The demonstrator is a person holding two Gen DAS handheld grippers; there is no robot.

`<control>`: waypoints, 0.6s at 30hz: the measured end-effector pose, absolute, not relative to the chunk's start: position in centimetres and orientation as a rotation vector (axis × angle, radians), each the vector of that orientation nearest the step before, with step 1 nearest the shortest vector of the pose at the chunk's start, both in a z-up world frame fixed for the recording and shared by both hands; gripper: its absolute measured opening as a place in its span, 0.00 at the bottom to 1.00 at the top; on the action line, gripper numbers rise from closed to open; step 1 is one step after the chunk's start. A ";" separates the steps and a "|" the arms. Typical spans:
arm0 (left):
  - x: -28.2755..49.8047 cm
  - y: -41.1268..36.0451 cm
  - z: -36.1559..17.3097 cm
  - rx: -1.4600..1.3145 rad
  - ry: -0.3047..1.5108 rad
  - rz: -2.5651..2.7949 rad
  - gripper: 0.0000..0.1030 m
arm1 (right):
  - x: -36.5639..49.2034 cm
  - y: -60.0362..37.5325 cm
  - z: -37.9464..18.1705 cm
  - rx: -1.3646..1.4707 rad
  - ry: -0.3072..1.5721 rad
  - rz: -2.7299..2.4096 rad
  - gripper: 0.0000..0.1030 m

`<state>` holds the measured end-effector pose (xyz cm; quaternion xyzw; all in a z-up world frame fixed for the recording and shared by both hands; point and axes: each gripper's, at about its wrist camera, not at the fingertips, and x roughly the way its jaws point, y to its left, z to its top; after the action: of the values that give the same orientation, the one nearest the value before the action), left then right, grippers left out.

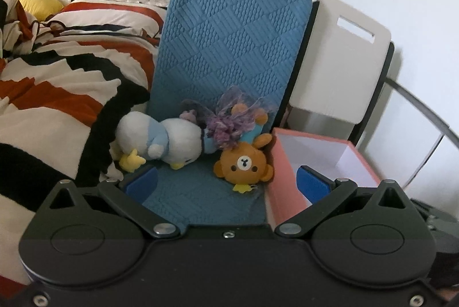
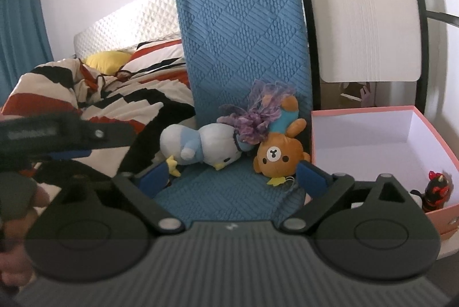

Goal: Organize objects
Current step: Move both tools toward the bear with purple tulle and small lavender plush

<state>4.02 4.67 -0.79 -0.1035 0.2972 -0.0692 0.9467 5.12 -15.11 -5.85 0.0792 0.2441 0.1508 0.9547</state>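
I hold 2 grippers over a blue quilted chair cushion [image 1: 229, 49], and both pairs of jaws are spread wide with nothing between them. My left gripper [image 1: 226, 182] sits low in the centre of its frame, its blue pads flanking the seat; my right gripper [image 2: 232, 178] does the same in its own frame. In the middle of each frame, 3 soft toys lie heaped on the seat against the cushion back: a white and pale blue penguin plush [image 1: 160, 139] on its side at the left, a brown bear plush [image 1: 243, 163] upside down at the right, and a purple yarn-haired toy [image 1: 232, 123] tangled above and between them. To the right, touching the seat edge, stands an open pink box [image 2: 321, 135] with a white interior; in its lower right corner sits a small black and red figure [image 2: 437, 186], possibly beside a white one, though my own housing hides most of that corner. A striped blanket [image 1: 57, 95] fills the left of both frames. The toys overlap, so if I close on the bear, the yarn hair could snag and drag a second toy along, or tip it off the seat front. In the left view my right-hand pad appears over the box wall, so closing or advancing from here could knock the box sideways. The plush is also squashy, and a shallow pinch may slip off.
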 end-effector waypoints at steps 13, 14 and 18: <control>10.7 5.1 -4.7 -0.216 0.686 -0.131 0.97 | 9.7 -14.7 -8.0 0.121 0.498 0.268 0.94; 11.6 5.2 -5.1 -0.219 0.696 -0.134 0.97 | 10.3 -14.6 -8.2 0.122 0.499 0.266 0.94; 14.7 5.8 -6.5 -0.234 0.712 -0.133 0.96 | 12.7 -14.2 -8.8 0.131 0.495 0.267 0.92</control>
<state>14.69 5.82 -6.49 -0.1141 0.3473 -0.0649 0.9285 12.68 -14.16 -8.84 0.0648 0.2441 0.1315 0.9586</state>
